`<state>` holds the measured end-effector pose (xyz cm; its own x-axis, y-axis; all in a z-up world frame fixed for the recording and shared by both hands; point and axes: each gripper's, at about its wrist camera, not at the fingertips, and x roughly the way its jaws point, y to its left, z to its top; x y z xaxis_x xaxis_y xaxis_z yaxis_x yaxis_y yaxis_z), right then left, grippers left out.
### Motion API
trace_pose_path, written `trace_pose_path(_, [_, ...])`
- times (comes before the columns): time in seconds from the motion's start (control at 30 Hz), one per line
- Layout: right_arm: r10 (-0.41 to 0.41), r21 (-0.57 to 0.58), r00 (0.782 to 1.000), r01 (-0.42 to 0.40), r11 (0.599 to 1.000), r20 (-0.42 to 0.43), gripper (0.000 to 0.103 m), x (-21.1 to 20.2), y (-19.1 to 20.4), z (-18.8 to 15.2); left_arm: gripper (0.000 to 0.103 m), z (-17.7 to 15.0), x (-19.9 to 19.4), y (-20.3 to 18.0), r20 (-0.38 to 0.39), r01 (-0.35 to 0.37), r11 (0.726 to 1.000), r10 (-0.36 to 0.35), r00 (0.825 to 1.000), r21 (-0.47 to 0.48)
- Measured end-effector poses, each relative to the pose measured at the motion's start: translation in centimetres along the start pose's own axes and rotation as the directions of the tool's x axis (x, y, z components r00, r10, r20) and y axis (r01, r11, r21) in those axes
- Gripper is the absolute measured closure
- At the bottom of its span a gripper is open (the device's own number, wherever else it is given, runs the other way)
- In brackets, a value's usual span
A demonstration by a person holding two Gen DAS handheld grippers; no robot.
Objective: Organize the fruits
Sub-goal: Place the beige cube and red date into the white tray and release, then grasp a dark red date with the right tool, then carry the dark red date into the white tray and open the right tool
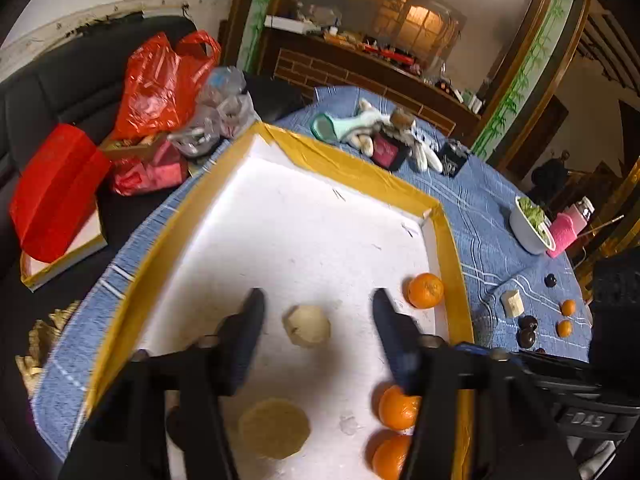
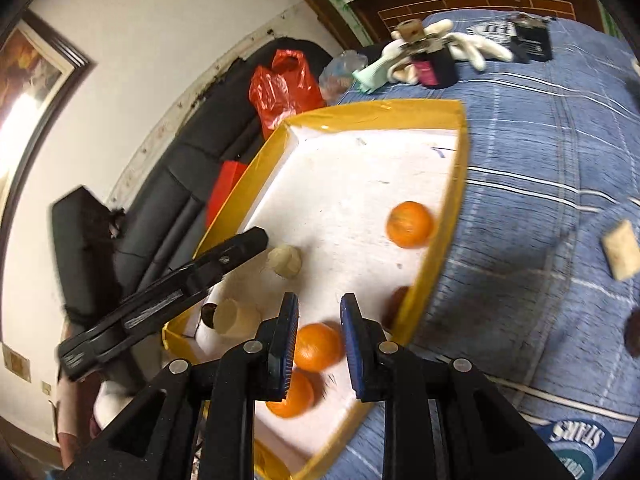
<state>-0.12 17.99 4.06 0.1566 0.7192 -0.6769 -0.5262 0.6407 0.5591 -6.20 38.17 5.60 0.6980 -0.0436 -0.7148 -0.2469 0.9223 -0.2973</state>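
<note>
1. Your fruit is mostly in the tray [image 1: 360,168] already — a pale peeled piece [image 1: 307,326] sits mid-floor, a second pale round one [image 1: 274,428] closer to you, and three oranges line the right wall, the far one [image 1: 426,290] alone and the near pair [image 1: 398,408] just beside each other.
2. Your left gripper [image 1: 318,312] has its fingers standing wide with nothing pinched; the peeled piece lies right between them, a bit ahead, apart from both pads.
3. Your right gripper [image 2: 320,312] looks empty, fingers narrow. An orange [image 2: 320,346] shows in the gap, but it seems to rest on the tray floor below — no pad presses it.
4. What's left is out on the blue-clothed bench [image 1: 500,208], right of the tray: a pale chunk [image 1: 513,302], two small oranges [image 1: 566,318], some dark round fruits [image 1: 527,330]. I'd say your right hand is nearer.
5. Watch the yellow rim coming back over it. The tray's far half is wide open.
</note>
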Motion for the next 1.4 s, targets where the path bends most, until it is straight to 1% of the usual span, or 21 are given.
trace_pose_path(0.03, [-0.003,-0.005,1.0,0.003,1.0,-0.004,0.074,0.2,0.1,0.0,0.042,0.0,-0.5,0.1,0.012,0.0,1.0,0.0,1.0,0.0])
trace_pose_path(0.07, [-0.006,-0.011,1.0,0.006,1.0,-0.007,0.069,0.5,0.4,0.1,0.04,-0.1,-0.9,0.2,0.018,0.001,1.0,-0.001,1.0,-0.002])
trace_pose_path(0.13, [-0.01,-0.012,1.0,0.01,1.0,-0.004,0.058,0.8,0.7,0.1,0.033,-0.2,-1.7,0.6,0.029,0.004,1.0,-0.004,1.0,-0.009])
trace_pose_path(0.17, [-0.007,-0.01,1.0,0.007,1.0,0.001,0.055,0.7,0.7,0.2,0.03,-0.2,-2.1,0.7,0.033,0.003,1.0,-0.002,0.999,-0.012])
trace_pose_path(0.27, [0.004,0.011,1.0,-0.004,1.0,0.02,0.054,-0.2,0.3,0.2,0.028,-0.5,-2.9,1.0,0.038,0.0,1.0,0.001,0.999,-0.028])
trace_pose_path(0.4, [0.031,0.067,0.999,-0.033,0.997,0.039,0.053,-2.2,-1.0,-0.4,0.026,-1.0,-3.6,0.7,0.033,0.02,0.998,-0.018,0.999,-0.062])
trace_pose_path(0.47, [0.05,0.102,0.997,-0.055,0.993,0.057,0.053,-3.7,-1.9,-0.8,0.026,-1.4,-4.2,0.0,0.04,0.035,0.998,-0.033,0.999,-0.056])
trace_pose_path(0.53, [0.036,0.099,0.995,-0.045,0.994,0.09,0.053,-5.7,-2.8,-1.3,0.026,-2.0,-5.1,-1.1,0.054,0.054,0.998,-0.052,0.997,-0.038])
trace_pose_path(0.6, [-0.026,0.086,0.992,0.015,0.996,0.127,0.053,-8.1,-3.8,-2.0,0.025,-2.5,-5.9,-1.9,0.067,0.068,0.997,-0.066,0.996,-0.022])
trace_pose_path(0.7, [-0.159,0.103,0.972,0.143,0.984,0.171,0.053,-11.7,-6.6,-3.2,0.022,-3.4,-6.8,-2.8,0.077,0.093,0.996,-0.092,0.993,-0.012])
trace_pose_path(0.77, [-0.267,0.126,0.948,0.247,0.961,0.175,0.054,-13.7,-8.9,-4.3,0.022,-3.8,-7.0,-3.1,0.072,0.117,0.993,-0.116,0.991,-0.02])
trace_pose_path(0.8, [-0.326,0.141,0.93,0.305,0.942,0.17,0.054,-14.5,-10.2,-4.9,0.022,-4.0,-7.0,-3.4,0.068,0.13,0.991,-0.128,0.989,-0.027])
trace_pose_path(0.87, [-0.362,0.169,0.92,0.337,0.926,0.151,0.054,-15.1,-11.9,-5.8,0.022,-4.3,-6.9,-3.7,0.061,0.14,0.99,-0.138,0.989,-0.031])
trace_pose_path(0.93, [-0.369,0.198,0.92,0.34,0.919,0.132,0.054,-15.1,-13.3,-6.6,0.022,-4.6,-6.7,-4.2,0.05,0.144,0.989,-0.143,0.988,-0.029])
trace_pose_path(1.1, [-0.438,0.176,0.893,0.417,0.892,0.101,0.055,-13.2,-14.0,-7.3,0.022,-5.3,-6.9,-5.1,0.043,0.149,0.989,-0.148,0.988,-0.016])
trace_pose_path(1.17, [-0.499,0.142,0.862,0.484,0.863,0.092,0.076,-12.5,-13.8,-7.8,0.022,-5.5,-7.1,-4.9,0.046,0.146,0.989,-0.145,0.988,-0.016])
trace_pose_path(1.2, [-0.529,0.117,0.843,0.518,0.847,0.095,0.079,-12.3,-13.3,-7.9,0.022,-5.6,-7.2,-4.6,0.049,0.142,0.99,-0.141,0.989,-0.022])
trace_pose_path(1.23, [-0.533,0.112,0.841,0.523,0.845,0.097,0.082,-12.3,-13.2,-7.9,0.022,-5.6,-7.2,-4.2,0.051,0.138,0.99,-0.136,0.989,-0.032])
trace_pose_path(1.27, [-0.528,0.113,0.843,0.518,0.848,0.102,0.082,-12.4,-13.1,-8.0,0.022,-5.5,-7.2,-3.9,0.053,0.136,0.99,-0.134,0.99,-0.042])
trace_pose_path(1.33, [-0.497,0.116,0.86,0.485,0.867,0.118,0.082,-12.9,-12.6,-8.0,0.022,-5.4,-7.2,-2.8,0.062,0.131,0.989,-0.126,0.99,-0.074])
trace_pose_path(1.4, [-0.429,0.104,0.893,0.417,0.903,0.137,0.082,-12.9,-10.9,-7.6,0.022,-5.3,-7.3,-1.5,0.076,0.125,0.986,-0.117,0.99,-0.107])
